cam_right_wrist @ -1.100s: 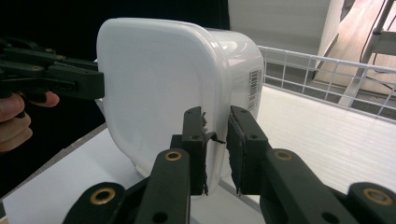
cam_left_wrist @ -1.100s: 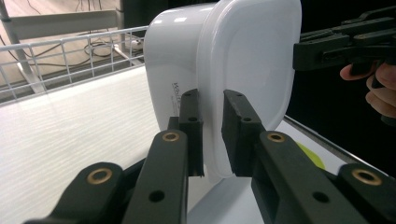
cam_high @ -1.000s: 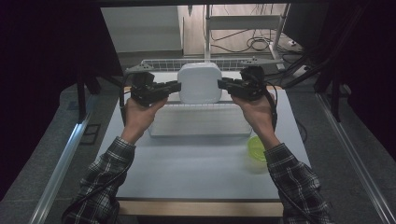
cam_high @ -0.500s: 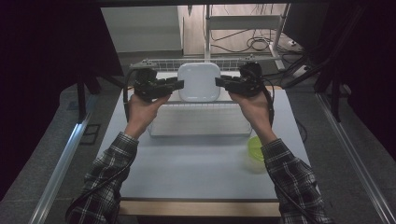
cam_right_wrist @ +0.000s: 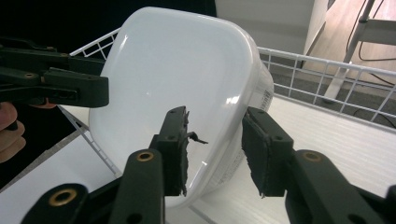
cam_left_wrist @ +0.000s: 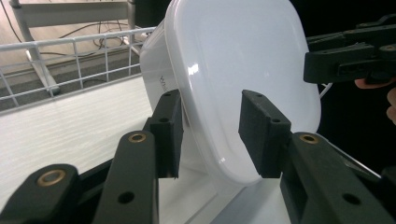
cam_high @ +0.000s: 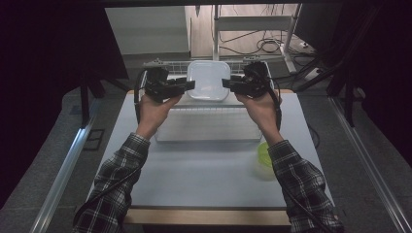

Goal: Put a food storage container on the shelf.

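The white rounded-square plastic container (cam_high: 209, 80) stands tilted on its side at the far edge of the table (cam_high: 194, 170), against the white wire basket (cam_high: 160, 63). Both the left gripper (cam_left_wrist: 217, 135) and right gripper (cam_right_wrist: 217, 149) have just been opening, jaws straddling its rim without pressing. Unsupported, it could tip or slide down.

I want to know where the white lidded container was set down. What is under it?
The white container rests in a white wire basket on its white floor. The patch directly beneath is covered.
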Motion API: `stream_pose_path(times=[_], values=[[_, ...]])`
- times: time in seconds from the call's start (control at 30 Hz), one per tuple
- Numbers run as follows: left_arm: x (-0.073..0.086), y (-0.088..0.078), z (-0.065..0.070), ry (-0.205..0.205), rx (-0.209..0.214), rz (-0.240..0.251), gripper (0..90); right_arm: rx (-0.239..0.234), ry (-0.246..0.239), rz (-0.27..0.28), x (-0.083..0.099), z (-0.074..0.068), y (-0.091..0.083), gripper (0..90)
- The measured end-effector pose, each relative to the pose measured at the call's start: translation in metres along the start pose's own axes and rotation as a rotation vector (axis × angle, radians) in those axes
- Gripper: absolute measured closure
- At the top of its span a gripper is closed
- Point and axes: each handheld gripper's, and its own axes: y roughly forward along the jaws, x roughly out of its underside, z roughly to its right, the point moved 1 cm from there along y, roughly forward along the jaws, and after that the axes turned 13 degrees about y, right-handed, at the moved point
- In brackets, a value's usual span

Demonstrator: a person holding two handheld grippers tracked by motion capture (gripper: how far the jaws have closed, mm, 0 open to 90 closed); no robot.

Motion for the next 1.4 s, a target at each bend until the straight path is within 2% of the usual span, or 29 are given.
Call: stream_pose_path(times=[0.17, 0.23, 0.33, 0.43, 0.53, 0.67, 0.77, 0.87, 0.93, 0.97, 1.03, 1.07, 1.13, 1.27, 1.4], values=[[-0.001, 0.003, -0.003, -0.017, 0.001, -0.007, 53.8, 0.036, 0.01, -0.017, -0.001, 0.002, 0.007, 58.8], [-0.001, 0.005, -0.005, -0.045, 0.008, 0.012, 52.9, 0.038, 0.021, -0.009, -0.002, 0.003, 0.009, 58.8], [0.0, 0.007, -0.01, -0.052, 0.005, 0.015, 51.6, 0.04, 0.025, -0.004, -0.003, 0.004, 0.012, 59.2], [-0.001, 0.008, -0.012, -0.035, -0.028, 0.011, 50.6, 0.055, 0.018, 0.001, -0.003, 0.003, 0.014, 59.5], [-0.002, 0.009, -0.014, -0.019, -0.043, 0.003, 48.8, 0.066, 0.011, 0.008, -0.005, 0.003, 0.015, 59.7], [-0.005, 0.012, -0.016, 0.0, -0.067, -0.005, 45.8, 0.064, 0.023, 0.021, -0.005, 0.005, 0.018, 59.6], [-0.006, 0.014, -0.016, 0.018, -0.103, -0.006, 44.8, 0.062, 0.034, 0.026, -0.006, 0.006, 0.019, 59.2], [-0.008, 0.016, -0.016, 0.026, -0.121, -0.014, 42.9, 0.056, 0.034, 0.027, -0.006, 0.007, 0.019, 56.7], [-0.009, 0.015, -0.015, 0.046, -0.129, -0.015, 39.6, 0.052, 0.027, 0.024, -0.006, 0.007, 0.018, 52.5], [-0.008, 0.013, -0.015, 0.055, -0.123, -0.008, 38.0, 0.048, 0.024, 0.025, -0.006, 0.008, 0.016, 50.6], [-0.008, 0.01, -0.014, 0.046, -0.112, 0.006, 33.8, 0.022, 0.023, 0.034, -0.005, 0.009, 0.012, 47.0], [-0.007, 0.007, -0.013, 0.043, -0.091, 0.019, 31.7, 0.002, 0.025, 0.033, -0.005, 0.009, 0.01, 44.6], [-0.006, 0.005, -0.012, 0.048, -0.063, 0.013, 26.9, -0.024, 0.02, 0.031, -0.004, 0.009, 0.007, 40.4], [-0.002, 0.001, -0.001, 0.105, -0.037, 0.002, 17.5, -0.069, -0.003, 0.016, 0.004, 0.006, 0.0, 31.7], [0.003, -0.003, 0.009, 0.135, -0.013, -0.017, 10.6, -0.078, -0.043, 0.013, 0.014, 0.004, -0.004, 24.8]])
